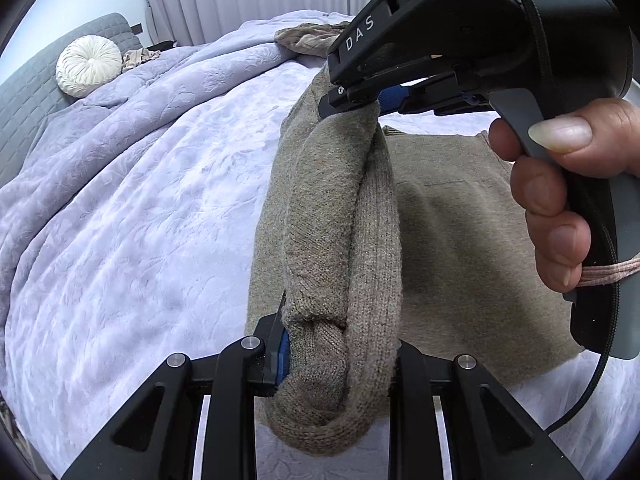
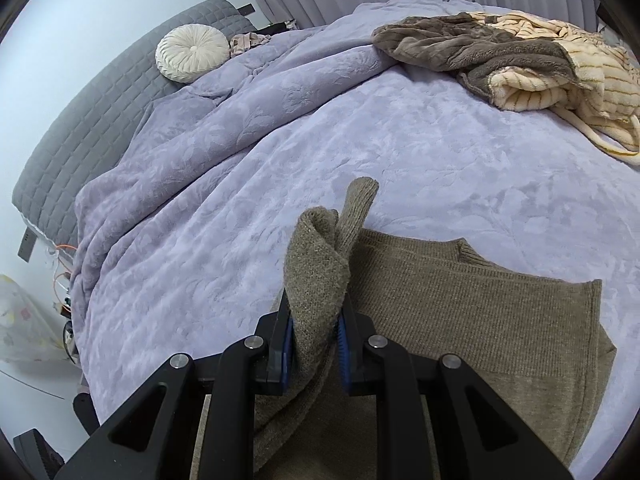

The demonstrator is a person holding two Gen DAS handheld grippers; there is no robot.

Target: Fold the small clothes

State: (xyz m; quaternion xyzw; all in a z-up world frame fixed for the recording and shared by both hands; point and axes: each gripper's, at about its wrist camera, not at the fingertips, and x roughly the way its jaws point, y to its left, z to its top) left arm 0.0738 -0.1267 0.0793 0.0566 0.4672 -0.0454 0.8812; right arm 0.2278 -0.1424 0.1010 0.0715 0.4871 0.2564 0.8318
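An olive-brown knit sweater (image 1: 460, 232) lies on a lavender bedspread (image 1: 140, 208). My left gripper (image 1: 340, 360) is shut on a bunched edge of the sweater, which rises in a thick fold to my right gripper (image 1: 360, 104). The right gripper, held by a hand, is shut on the other end of that fold, above the sweater. In the right wrist view my right gripper (image 2: 316, 336) pinches a raised flap of the sweater (image 2: 480, 320), and the rest lies flat to the right.
A round white cushion (image 2: 192, 53) and a grey quilted headboard (image 2: 100, 120) are at the far left. A brown and cream fleece garment (image 2: 520, 60) lies heaped at the far right of the bed. A small beige cloth (image 2: 248, 42) lies beside the cushion.
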